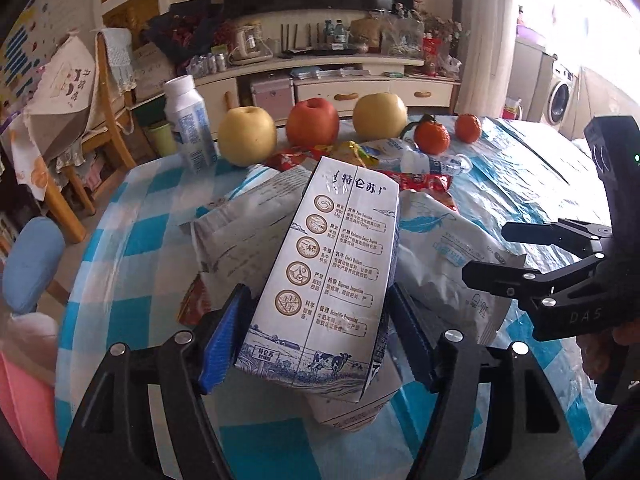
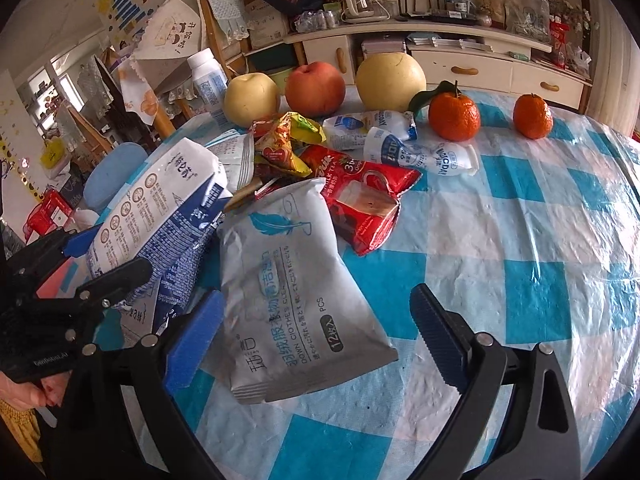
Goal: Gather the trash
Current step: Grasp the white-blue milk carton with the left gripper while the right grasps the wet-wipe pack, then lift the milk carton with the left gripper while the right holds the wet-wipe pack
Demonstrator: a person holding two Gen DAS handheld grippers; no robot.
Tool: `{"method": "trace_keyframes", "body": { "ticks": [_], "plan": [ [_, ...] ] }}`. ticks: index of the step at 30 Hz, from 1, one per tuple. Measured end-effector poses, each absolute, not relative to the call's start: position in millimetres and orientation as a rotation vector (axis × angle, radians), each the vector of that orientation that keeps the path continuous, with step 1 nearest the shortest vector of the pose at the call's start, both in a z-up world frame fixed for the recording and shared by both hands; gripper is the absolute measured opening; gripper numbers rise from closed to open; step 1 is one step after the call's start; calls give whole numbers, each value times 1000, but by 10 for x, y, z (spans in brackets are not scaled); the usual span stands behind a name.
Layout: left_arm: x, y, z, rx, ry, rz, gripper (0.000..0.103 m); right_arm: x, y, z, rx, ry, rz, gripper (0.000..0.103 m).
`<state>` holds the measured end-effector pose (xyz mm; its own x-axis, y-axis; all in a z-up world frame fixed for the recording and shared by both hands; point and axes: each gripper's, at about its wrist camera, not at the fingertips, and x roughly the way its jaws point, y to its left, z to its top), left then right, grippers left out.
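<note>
Left hand-held gripper (image 1: 316, 344) clamped the milk carton (image 1: 332, 280) above the wipes pack (image 2: 288, 292), right hand-held gripper (image 2: 320, 332) gaped empty over that pack, and wrappers remained uncollected beyond it on the tabletop (image 2: 520, 240).

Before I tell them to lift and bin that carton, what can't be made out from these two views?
- Bin: in neither view.
- Milk carton: whether the left gripper pads press it is unclear; its own body hides the contact.
- Items under the carton: covered in the left view.
- Wipes pack: far edge tucked under the red milk tea packet in the right view; the right gripper stands open around it.
</note>
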<state>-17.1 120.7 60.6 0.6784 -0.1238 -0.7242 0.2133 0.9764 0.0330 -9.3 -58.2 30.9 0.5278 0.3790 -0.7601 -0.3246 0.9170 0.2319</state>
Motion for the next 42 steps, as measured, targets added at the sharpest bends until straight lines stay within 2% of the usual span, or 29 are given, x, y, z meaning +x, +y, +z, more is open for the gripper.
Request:
{"method": "trace_keyframes", "body": {
  "ticks": [13, 14, 15, 22, 38, 42],
  "plan": [
    [-538, 1913, 810, -49, 740, -40, 68, -107, -66, 85, -245, 923, 409, 93],
    [-560, 1948, 811, -61, 741, -38, 68, -101, -76, 87, -231, 921, 412, 92],
    [-569, 1967, 814, -68, 741, -41, 68, -84, -94, 91, -215, 928, 417, 87],
    [-629, 2023, 861, -94, 716, -70, 68, -147, -36, 94, -230, 919, 390, 78],
    [-687, 2248, 927, -190, 701, -107, 65, -511, -108, 369, -163, 875, 242, 77],
    [-635, 2234, 811, -192, 770, -155, 65, -568, -77, 405, -125, 884, 239, 77]
  ]
}}
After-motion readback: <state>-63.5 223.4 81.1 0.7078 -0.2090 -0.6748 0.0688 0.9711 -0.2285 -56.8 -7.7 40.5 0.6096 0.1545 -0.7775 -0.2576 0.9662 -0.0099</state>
